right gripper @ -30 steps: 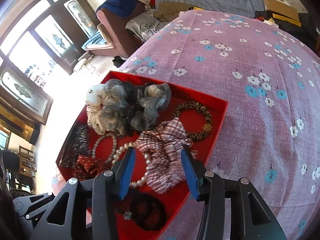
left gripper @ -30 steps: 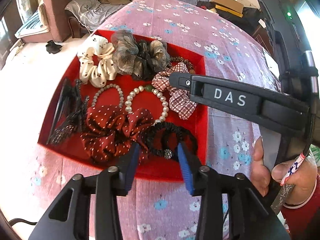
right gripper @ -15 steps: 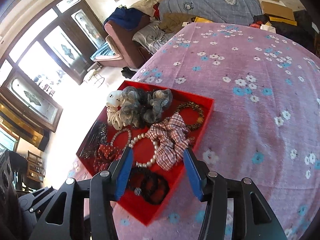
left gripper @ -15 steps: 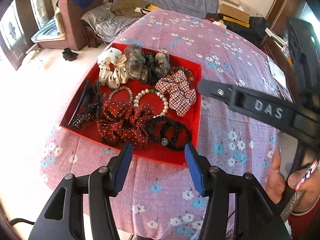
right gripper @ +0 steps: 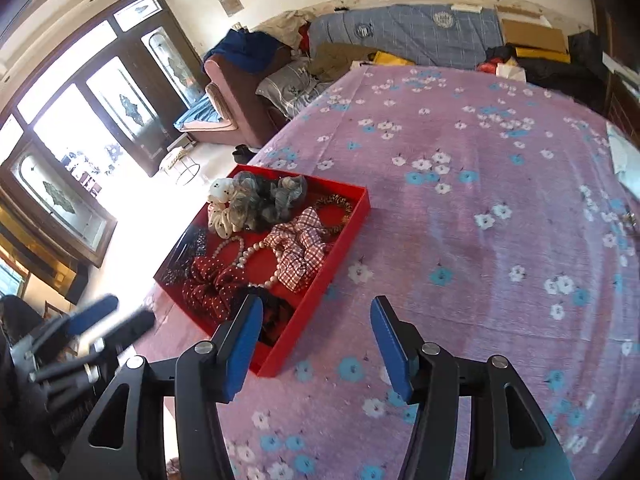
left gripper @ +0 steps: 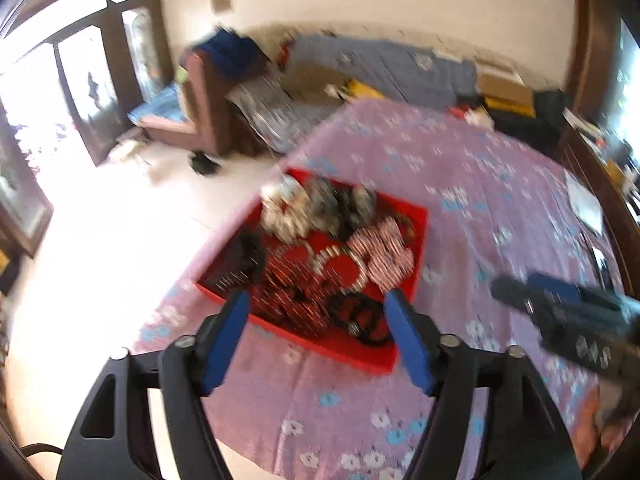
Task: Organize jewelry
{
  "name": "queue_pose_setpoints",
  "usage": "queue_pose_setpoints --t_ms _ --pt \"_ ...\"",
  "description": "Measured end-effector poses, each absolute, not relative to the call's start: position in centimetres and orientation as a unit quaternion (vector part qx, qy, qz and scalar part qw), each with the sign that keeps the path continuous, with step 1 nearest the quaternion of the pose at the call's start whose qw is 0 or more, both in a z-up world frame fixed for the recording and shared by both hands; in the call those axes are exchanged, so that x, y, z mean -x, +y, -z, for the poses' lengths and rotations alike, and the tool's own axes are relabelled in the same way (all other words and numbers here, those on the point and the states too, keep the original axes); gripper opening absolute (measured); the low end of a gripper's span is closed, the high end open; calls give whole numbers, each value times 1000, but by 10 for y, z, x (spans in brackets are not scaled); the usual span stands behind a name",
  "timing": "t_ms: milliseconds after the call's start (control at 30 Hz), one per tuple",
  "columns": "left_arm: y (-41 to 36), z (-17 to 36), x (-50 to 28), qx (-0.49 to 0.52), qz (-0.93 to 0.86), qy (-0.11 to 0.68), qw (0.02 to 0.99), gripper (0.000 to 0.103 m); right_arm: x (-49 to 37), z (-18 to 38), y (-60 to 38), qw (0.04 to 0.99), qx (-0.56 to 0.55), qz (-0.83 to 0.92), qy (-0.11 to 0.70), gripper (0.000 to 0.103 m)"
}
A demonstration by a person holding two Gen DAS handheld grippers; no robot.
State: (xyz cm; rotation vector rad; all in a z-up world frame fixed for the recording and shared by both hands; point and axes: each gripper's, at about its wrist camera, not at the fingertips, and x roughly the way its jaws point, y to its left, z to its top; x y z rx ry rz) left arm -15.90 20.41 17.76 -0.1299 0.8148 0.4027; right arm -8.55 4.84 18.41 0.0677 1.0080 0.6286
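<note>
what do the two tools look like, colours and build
Both look alike: black plastic frames with triangular cut-outs, silver screws at the joints, and two fingers faced with blue pads. The left tool shows this in its own view, the right tool in its own. The right tool's side, blurred in the left view, carries white markings too smeared to read. No sleeves are visible.

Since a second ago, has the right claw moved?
Yes. The right claw has pulled back and up from the red tray, which now looks smaller and lies left of it.

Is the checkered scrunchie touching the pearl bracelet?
Touching. Right wrist view shows the checkered scrunchie lying over the pearl bracelet inside the red tray.
</note>
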Motion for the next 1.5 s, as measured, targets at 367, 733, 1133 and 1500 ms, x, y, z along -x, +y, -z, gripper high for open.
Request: queue_pose_setpoints --t_ms 367,733,1133,1500 --pt "203 -231 193 52 -273 287 917 91 131 -209 46 842 9 -331 427 68" --pt "193 -257 216 40 -302 250 919 99 157 -214 49 848 33 -342 403 70" --pt "193 -228 207 66 -265 325 905 99 167 -208 47 861 57 -317 392 72" --pt "201 -208 204 71 -258 357 895 99 167 -200 55 855 65 -316 405 72"
